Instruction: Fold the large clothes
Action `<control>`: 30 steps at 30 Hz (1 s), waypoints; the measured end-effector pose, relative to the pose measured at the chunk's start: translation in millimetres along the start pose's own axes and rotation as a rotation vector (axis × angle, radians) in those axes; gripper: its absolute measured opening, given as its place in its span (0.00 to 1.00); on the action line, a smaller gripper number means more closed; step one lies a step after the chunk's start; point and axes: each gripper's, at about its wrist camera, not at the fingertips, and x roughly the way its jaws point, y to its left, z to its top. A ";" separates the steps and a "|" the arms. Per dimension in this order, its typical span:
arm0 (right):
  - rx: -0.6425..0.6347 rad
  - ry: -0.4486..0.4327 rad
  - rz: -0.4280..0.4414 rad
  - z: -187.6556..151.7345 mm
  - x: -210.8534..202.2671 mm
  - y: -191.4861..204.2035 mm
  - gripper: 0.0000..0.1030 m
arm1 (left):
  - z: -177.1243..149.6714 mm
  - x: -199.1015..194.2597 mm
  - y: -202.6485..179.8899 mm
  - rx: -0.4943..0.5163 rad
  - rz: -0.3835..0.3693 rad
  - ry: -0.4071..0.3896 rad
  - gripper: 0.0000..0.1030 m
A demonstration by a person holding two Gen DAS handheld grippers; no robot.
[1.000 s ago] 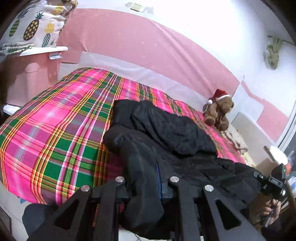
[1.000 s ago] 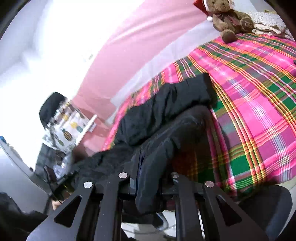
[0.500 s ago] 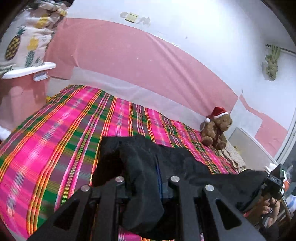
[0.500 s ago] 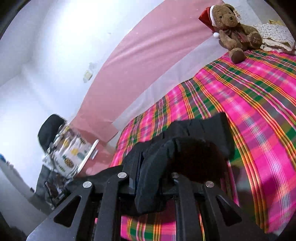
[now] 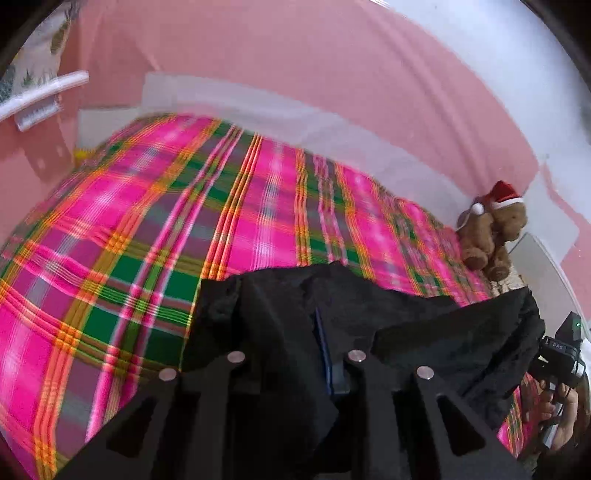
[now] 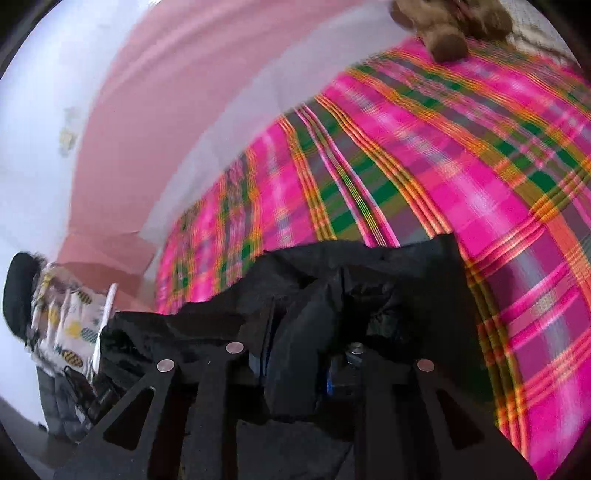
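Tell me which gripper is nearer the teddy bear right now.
Right. The teddy bear sits far across the bed on the right gripper side; the left gripper holds the black garment's opposite end.

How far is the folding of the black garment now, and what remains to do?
Done: the black garment lies bunched and doubled over at the near edge of the plaid bed cover. In hand: the left tool and the right tool each have black cloth between their jaws, which are opening. Left: laying the cloth down, smoothing it, and any further fold. The garment looks bunched, not flat.

Left hand-held gripper (image 5: 295, 363), jaws opening, holds black garment (image 5: 406, 317) over plaid bedspread (image 5: 129, 240).
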 end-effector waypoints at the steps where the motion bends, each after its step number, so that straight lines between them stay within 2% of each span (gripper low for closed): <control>1: 0.013 0.008 0.004 1.3 8.2 -4.9 0.21 | -1.6 10.8 3.9 -0.013 -0.002 0.010 0.24; 5: 0.046 0.021 0.042 2.0 30.8 -22.0 0.22 | -9.5 31.1 9.7 -0.023 -0.011 0.001 0.27; 9: 0.052 0.027 0.091 6.1 17.0 -20.7 0.27 | -8.3 30.8 8.5 -0.029 -0.018 0.013 0.27; 12: 0.051 0.003 0.191 13.1 -13.1 -11.6 0.49 | -2.3 29.3 7.2 -0.034 -0.021 0.035 0.28; 14: 0.038 -0.052 0.230 17.3 -38.5 -5.6 0.66 | 1.7 26.9 7.6 -0.049 -0.030 0.050 0.31; 15: 0.027 -0.086 0.231 19.0 -50.9 -2.7 0.69 | 3.8 25.3 8.0 -0.060 -0.036 0.054 0.32; 18: -0.041 -0.204 0.185 17.3 -83.4 13.2 0.69 | 11.3 14.5 7.3 -0.084 -0.067 0.046 0.45; 19: -0.098 -0.234 0.157 11.6 -92.3 23.9 0.69 | 14.3 7.5 6.2 -0.089 -0.081 0.031 0.51; 21: -0.206 -0.244 0.116 -0.8 -89.9 46.2 0.69 | 20.7 -8.1 2.4 -0.085 -0.101 -0.011 0.59; 24: -0.362 -0.170 0.042 -24.6 -63.9 70.4 0.69 | 28.5 -27.9 0.2 -0.087 -0.103 -0.072 0.69; 25: -0.394 -0.140 0.019 -30.6 -51.2 73.6 0.69 | 30.3 -35.8 -0.3 -0.084 -0.073 -0.110 0.75; 28: -0.468 -0.067 -0.077 -45.2 -8.2 75.4 0.69 | 35.7 -53.9 -0.1 -0.062 -0.015 -0.192 0.79; 30: -0.491 -0.049 -0.132 -49.5 7.3 68.2 0.69 | 33.0 -56.5 -4.8 -0.046 -0.023 -0.187 0.79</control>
